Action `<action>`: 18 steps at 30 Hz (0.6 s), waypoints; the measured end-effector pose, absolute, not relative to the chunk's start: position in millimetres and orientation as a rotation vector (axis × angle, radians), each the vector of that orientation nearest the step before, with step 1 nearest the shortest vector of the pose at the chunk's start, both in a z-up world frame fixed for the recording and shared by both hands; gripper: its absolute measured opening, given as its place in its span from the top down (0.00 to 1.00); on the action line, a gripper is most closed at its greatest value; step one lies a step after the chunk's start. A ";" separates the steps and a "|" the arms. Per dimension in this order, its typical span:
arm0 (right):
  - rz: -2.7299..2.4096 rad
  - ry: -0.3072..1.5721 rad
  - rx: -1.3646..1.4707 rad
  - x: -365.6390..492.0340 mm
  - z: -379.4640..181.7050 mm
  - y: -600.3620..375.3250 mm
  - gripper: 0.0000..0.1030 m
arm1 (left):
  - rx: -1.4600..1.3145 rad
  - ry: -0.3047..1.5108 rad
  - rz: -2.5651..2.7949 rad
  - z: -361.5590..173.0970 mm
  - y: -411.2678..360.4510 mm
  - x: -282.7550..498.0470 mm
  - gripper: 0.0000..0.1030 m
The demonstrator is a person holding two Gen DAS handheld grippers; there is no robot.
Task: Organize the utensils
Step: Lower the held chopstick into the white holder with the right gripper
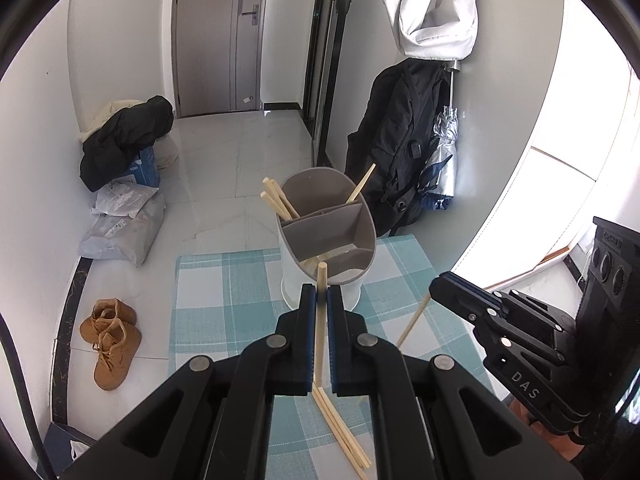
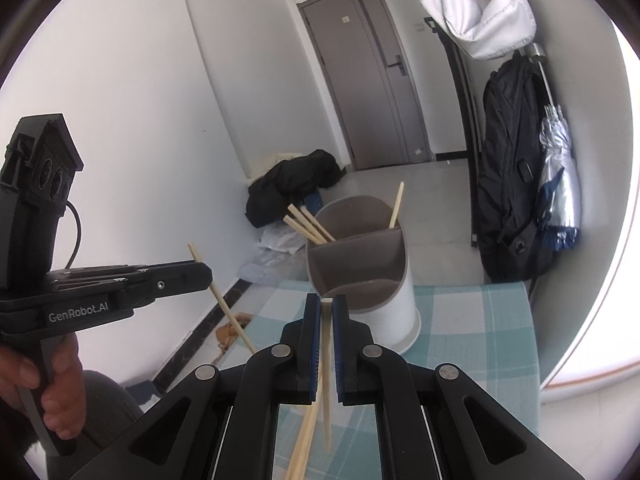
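Observation:
A white utensil holder (image 1: 320, 292) with a grey divided inside (image 2: 360, 264) stands on the teal plaid tablecloth (image 1: 224, 288). Several wooden chopsticks (image 1: 276, 200) lean out of its back compartment. My left gripper (image 1: 321, 294) is shut on one upright chopstick (image 1: 320, 332), just in front of the holder. My right gripper (image 2: 327, 302) is shut on another chopstick (image 2: 327, 344), also short of the holder's near rim. Each gripper shows in the other's view: the right gripper (image 1: 434, 290) with its stick (image 1: 414, 320), the left gripper (image 2: 208, 271) with its stick (image 2: 224, 306). Loose chopsticks (image 1: 340, 428) lie on the cloth below.
A person's hand (image 2: 60, 380) grips the left handle. Beyond the table's far edge lie brown shoes (image 1: 110, 340), plastic bags and a dark coat (image 1: 124, 140) on the floor. A black backpack (image 1: 400, 140) and a folded umbrella (image 1: 444, 152) hang on the right wall.

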State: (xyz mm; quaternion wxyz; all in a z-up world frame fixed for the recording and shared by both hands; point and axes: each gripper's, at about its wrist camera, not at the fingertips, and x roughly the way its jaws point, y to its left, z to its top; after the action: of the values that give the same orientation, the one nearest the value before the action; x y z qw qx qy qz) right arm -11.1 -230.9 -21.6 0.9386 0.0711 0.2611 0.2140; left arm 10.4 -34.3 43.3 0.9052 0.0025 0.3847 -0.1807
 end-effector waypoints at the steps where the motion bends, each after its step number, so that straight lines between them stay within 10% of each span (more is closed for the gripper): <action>1: 0.441 0.529 0.142 -8.2 -16.8 -230.2 0.95 | 0.002 0.794 -0.378 46.7 -34.6 11.3 0.99; 18: 0.495 0.430 0.106 21.9 63.3 -223.1 0.95 | -0.094 0.758 -0.458 118.1 -30.5 46.3 0.99</action>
State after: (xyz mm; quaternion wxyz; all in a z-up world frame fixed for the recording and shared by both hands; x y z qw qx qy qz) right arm 21.9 -223.1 63.3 0.9454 0.0519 0.2110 0.2431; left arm 46.3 -30.5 118.1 0.9024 -0.0456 0.3667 -0.2217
